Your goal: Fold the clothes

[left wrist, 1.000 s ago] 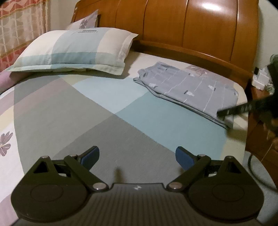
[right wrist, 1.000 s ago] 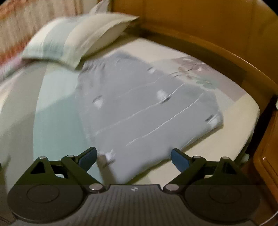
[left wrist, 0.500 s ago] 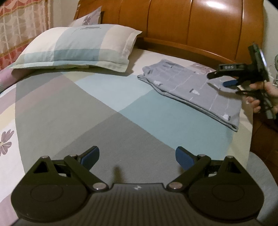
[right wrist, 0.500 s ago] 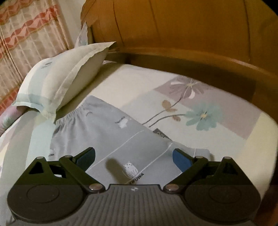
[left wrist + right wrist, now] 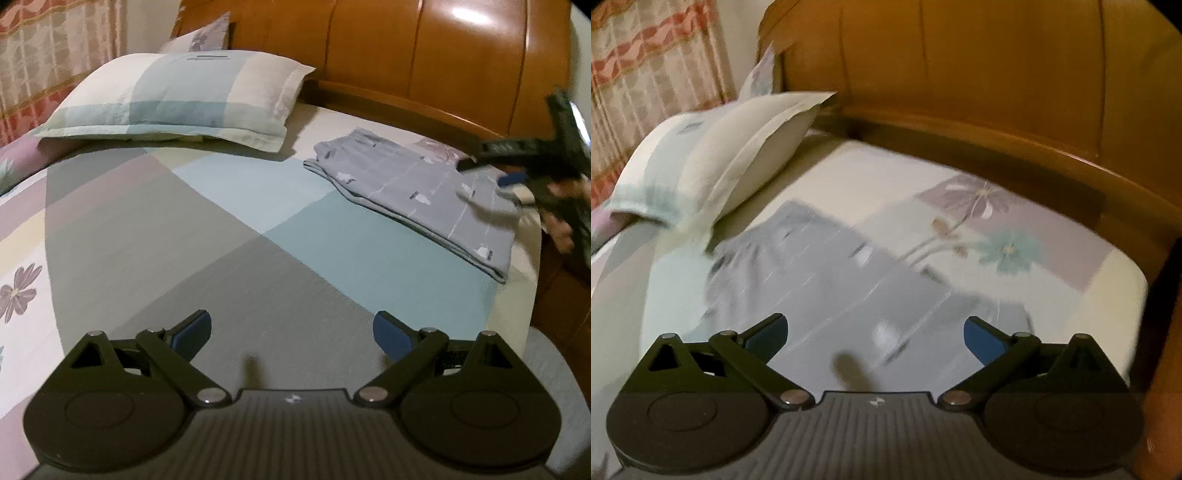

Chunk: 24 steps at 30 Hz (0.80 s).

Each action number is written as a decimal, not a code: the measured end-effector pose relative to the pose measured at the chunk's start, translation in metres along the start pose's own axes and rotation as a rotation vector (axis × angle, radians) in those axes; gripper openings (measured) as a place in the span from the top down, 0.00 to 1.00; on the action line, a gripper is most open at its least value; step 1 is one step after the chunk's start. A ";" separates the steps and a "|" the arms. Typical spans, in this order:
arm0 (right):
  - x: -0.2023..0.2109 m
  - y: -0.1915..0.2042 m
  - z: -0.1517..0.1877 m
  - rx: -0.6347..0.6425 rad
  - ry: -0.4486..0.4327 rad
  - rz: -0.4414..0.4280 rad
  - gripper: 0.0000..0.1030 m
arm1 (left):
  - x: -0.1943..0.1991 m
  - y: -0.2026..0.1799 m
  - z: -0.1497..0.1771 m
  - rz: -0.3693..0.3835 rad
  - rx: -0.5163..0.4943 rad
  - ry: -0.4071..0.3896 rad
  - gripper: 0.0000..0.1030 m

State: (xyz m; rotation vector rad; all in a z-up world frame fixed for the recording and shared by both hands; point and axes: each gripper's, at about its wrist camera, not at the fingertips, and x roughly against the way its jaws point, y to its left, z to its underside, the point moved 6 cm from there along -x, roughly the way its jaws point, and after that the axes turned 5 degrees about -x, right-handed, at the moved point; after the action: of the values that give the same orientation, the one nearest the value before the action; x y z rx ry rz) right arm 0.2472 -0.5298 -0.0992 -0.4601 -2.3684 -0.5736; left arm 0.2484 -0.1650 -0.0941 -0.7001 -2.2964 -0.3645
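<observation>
With the folded grey garment (image 5: 417,192) lying near the headboard (image 5: 424,55), you held your left gripper (image 5: 291,334) spread and empty while your right gripper (image 5: 875,332) was opening, nothing between its jaws; probably best lifted clear without snagging.

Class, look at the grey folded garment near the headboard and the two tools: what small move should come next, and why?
Probably draw the right tool back off the grey folded garment. The garment lies flat and neatly folded on the bed, nothing is between the tool's opening jaws, and the left tool hangs open over bare sheet. The fold looks finished, so letting go and clearing away seems the sensible step.
</observation>
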 end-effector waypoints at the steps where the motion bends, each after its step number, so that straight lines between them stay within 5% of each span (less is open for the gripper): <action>1: 0.008 0.005 0.009 -0.011 0.020 -0.019 0.00 | 0.002 0.001 0.000 -0.008 0.012 0.000 0.08; 8: 0.025 0.037 0.072 -0.028 0.153 -0.108 0.00 | 0.017 0.010 0.006 -0.042 0.084 0.010 0.08; 21: 0.043 0.059 0.067 0.018 0.132 -0.115 0.00 | 0.037 0.014 0.012 -0.067 0.101 -0.002 0.08; 24: 0.033 0.059 0.074 0.010 0.185 -0.125 0.00 | 0.036 0.013 0.011 -0.070 0.100 -0.002 0.08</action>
State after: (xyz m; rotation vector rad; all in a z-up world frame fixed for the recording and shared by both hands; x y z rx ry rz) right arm 0.2125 -0.4367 -0.1120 -0.2443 -2.2320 -0.6325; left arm 0.2276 -0.1362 -0.0764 -0.5718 -2.3275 -0.2786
